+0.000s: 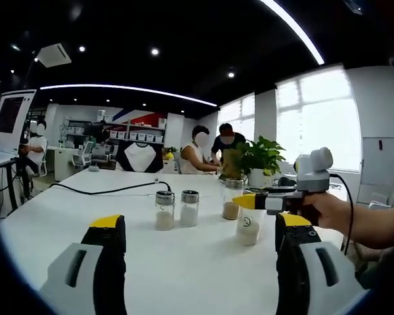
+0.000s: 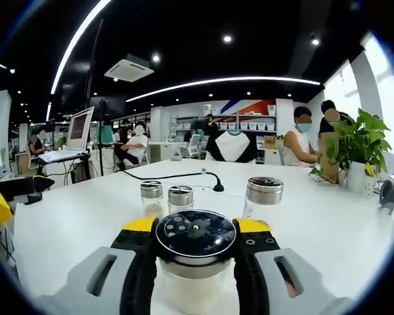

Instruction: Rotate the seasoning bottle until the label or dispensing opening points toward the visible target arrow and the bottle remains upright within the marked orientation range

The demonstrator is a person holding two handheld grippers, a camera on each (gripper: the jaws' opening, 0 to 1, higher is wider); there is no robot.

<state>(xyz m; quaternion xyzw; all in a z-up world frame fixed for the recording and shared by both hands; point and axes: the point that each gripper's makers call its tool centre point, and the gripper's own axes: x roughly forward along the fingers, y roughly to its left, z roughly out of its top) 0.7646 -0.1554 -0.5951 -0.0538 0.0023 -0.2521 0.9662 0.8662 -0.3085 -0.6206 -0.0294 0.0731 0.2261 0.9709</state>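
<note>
The right gripper is shut on a seasoning bottle just below its black perforated lid; the glass holds white powder. In the left gripper view the same right gripper reaches in from the right, held by a hand, with the bottle upright on the white table. My left gripper stands open near the table's front, with nothing between its yellow-tipped jaws. Two small metal-capped bottles stand side by side ahead of it, and a third bottle stands behind the held one.
A black cable runs across the far side of the table. A potted plant stands at the far right, with people seated behind it. A monitor stands on a desk to the left. The other bottles stand beyond the held one.
</note>
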